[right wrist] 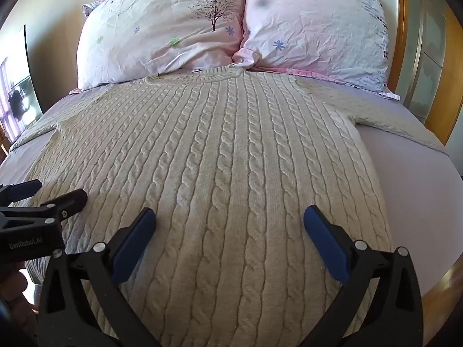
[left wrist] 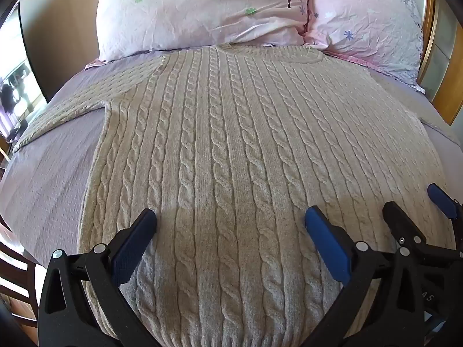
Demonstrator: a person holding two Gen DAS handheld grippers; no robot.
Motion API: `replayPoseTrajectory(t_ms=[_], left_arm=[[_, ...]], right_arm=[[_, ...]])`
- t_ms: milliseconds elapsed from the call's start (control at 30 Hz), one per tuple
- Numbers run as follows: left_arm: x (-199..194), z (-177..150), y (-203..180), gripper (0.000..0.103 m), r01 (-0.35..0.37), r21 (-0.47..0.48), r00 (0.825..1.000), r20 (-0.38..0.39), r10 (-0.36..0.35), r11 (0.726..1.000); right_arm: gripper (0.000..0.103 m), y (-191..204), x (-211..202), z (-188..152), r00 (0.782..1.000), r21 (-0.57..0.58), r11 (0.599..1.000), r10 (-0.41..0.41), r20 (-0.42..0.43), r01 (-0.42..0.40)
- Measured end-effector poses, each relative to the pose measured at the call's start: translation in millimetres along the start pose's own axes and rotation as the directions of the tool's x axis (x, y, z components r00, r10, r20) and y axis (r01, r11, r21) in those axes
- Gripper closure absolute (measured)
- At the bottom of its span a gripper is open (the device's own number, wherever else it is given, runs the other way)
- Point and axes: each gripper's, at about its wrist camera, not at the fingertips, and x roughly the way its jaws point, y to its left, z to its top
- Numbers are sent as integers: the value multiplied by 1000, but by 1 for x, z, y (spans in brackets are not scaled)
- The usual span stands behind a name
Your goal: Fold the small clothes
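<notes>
Sweater (left wrist: 231, 150), cream cable-knit, lies flat on your lilac bed (left wrist: 49, 179), collar touching two floral pillows (left wrist: 202, 11). Your left gripper (left wrist: 230, 225) and right gripper (right wrist: 230, 222) hover side by side above its hem, both spread wide, empty.

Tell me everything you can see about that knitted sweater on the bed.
The sweater is cream, chunky cable-knit that looks like wool, with a ribbed round collar. It lies flat and unfolded on the lilac bedspread, sleeves spread to both sides, collar touching the pink pillows. Both grippers hover open above its lower half; neither grips it.
</notes>
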Motion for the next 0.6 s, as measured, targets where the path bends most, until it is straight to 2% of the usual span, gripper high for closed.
replayPoseTrajectory(t_ms=[600], left_arm=[[0,0,0,1,-1,1,1000,6,1,1000]], right_arm=[[2,0,0,1,1000,2,1000,2,3,-2]])
